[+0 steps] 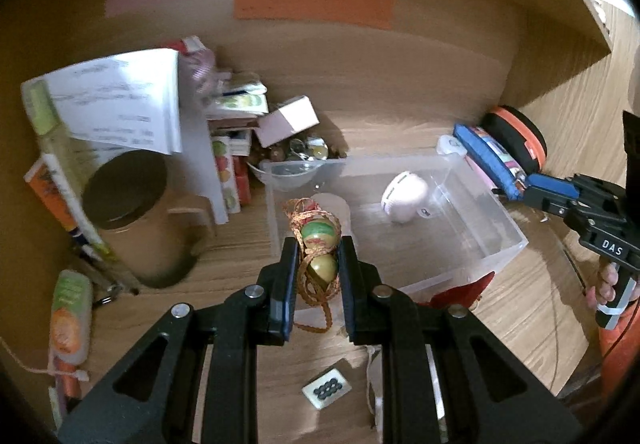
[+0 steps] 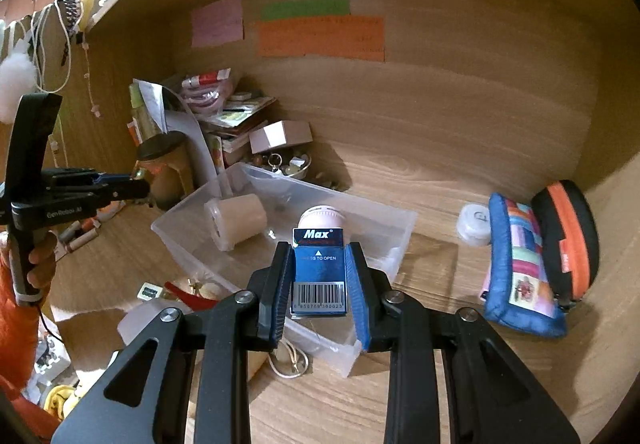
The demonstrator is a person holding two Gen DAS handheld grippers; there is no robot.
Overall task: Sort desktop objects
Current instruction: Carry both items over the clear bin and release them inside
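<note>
The left tool (image 1: 318,268) was clenched on a pair of green-and-red marbled balls (image 1: 319,250) wound in a loose orange-gold cord (image 1: 316,298), held at the near left corner of the clear plastic bin (image 1: 504,244) that sat on the wooden surface (image 1: 240,248); the right tool (image 2: 319,276) gripped a small blue Max box (image 2: 319,268) by its two long sides, poised over the bin's near wall; the risks began in the grips themselves, since the round balls could roll out from between the flat pads, and the slack cord trailing below could catch on the bin's rim or on the tool and drag the balls short of the bin; the box, seemingly pinched toward its lower end, might pivot and tip outside the wall when let go; with both tools converging on one bin they could also knock each other, or nudge the pink-and-white rounded gadget (image 1: 404,197) and the beige capped tub (image 2: 236,222) already lying inside; only the left view showed the balls and cord clearly, plus a small tile with dark dots (image 1: 327,388) near the front edge; only the right view showed the Max box's label and barcode, and the whole patchwork pouch (image 2: 520,268) leaning beside the orange-and-black case (image 2: 568,240), though blur left the clutter at the back left hard to name.
</note>
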